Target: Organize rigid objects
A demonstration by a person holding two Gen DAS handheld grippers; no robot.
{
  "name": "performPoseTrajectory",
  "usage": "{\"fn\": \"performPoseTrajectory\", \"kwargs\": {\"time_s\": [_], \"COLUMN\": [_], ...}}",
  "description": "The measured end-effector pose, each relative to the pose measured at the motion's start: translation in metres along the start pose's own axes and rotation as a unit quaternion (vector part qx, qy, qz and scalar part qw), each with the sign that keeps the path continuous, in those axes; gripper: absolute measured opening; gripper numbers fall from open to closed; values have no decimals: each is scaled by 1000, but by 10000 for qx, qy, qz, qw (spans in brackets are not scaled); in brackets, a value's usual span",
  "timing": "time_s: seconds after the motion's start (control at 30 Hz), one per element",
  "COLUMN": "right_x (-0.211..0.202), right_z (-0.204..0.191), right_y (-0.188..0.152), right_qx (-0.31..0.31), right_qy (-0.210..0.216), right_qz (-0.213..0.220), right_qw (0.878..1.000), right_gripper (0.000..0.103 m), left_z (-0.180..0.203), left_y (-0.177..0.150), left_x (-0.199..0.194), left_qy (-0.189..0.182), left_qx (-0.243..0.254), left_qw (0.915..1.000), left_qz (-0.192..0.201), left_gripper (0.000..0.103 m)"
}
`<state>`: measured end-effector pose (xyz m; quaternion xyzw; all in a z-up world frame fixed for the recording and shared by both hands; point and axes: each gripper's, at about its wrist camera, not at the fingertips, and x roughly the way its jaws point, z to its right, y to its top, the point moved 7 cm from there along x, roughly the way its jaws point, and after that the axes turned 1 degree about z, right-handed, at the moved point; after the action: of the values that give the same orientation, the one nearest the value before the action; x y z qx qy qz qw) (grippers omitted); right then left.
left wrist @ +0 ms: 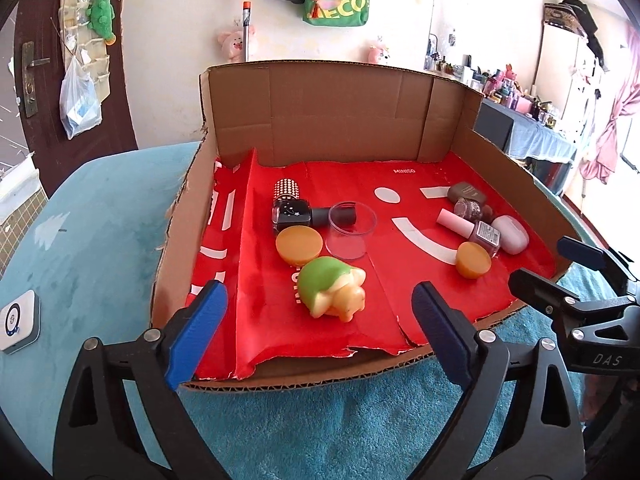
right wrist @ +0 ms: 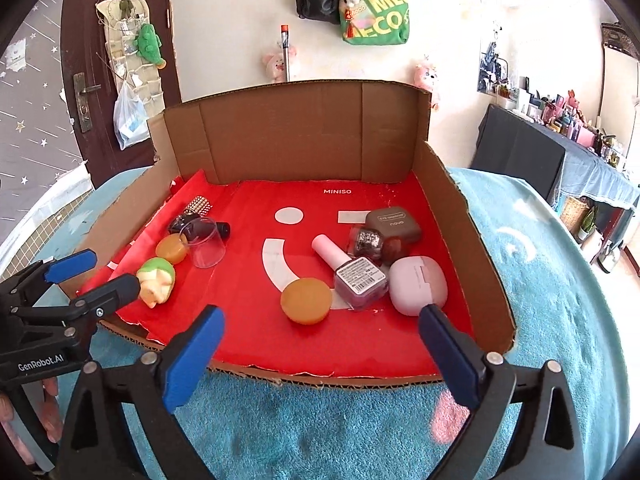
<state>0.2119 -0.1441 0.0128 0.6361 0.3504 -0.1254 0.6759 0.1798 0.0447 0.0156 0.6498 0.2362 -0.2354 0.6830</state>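
We count in the cardboard tray (right wrist: pixel 452 216): two orange discs (right wrist: pixel 306 301), three nail polish bottles (right wrist: pixel 360 280), two cases (right wrist: pixel 416 285), one clear cup (right wrist: pixel 206 246), one pig toy (right wrist: pixel 157 280).

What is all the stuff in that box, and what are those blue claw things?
box: one, brown cardboard, red lining, on teal cloth
pig toy: one, green and yellow, front left
orange discs: two, one per cluster
clear cup: one, on its side, left cluster
black bottle: one, lying, left cluster
polish bottles: two, pinkish, right cluster
pink case: one, right
brown case: one, back right
left gripper: blue pads, open, empty
right gripper: blue pads, open, empty
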Motion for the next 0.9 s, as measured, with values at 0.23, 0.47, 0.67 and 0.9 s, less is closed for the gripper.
{"fn": "performPoseTrajectory", "kwargs": {"time_s": [0.23,0.47,0.67,0.9], "right_x": [1,1,1,0], "right_z": [-2,3,4,3], "right_y": [-17,-23,-24,-26], "right_qx": [-77,57,62,43], "right_qy": [-327,-456,-475,-508], "right_qz": [52,203,234,236], "right_qw": [9994,9987,9986,9984], "right_gripper": [103,103,103,103], "left_z": [0,-1,0,-1], "left_y": [-15,-20,-21,-23], "left_x": [5,8,10,13], "left_qy": [157,232,269,246], "left_qx": [22,23,57,60], "left_qw": [9999,9997,9996,9997], "left_qz": [0,25,2,-55], "left_gripper": [97,98,99,101]}}
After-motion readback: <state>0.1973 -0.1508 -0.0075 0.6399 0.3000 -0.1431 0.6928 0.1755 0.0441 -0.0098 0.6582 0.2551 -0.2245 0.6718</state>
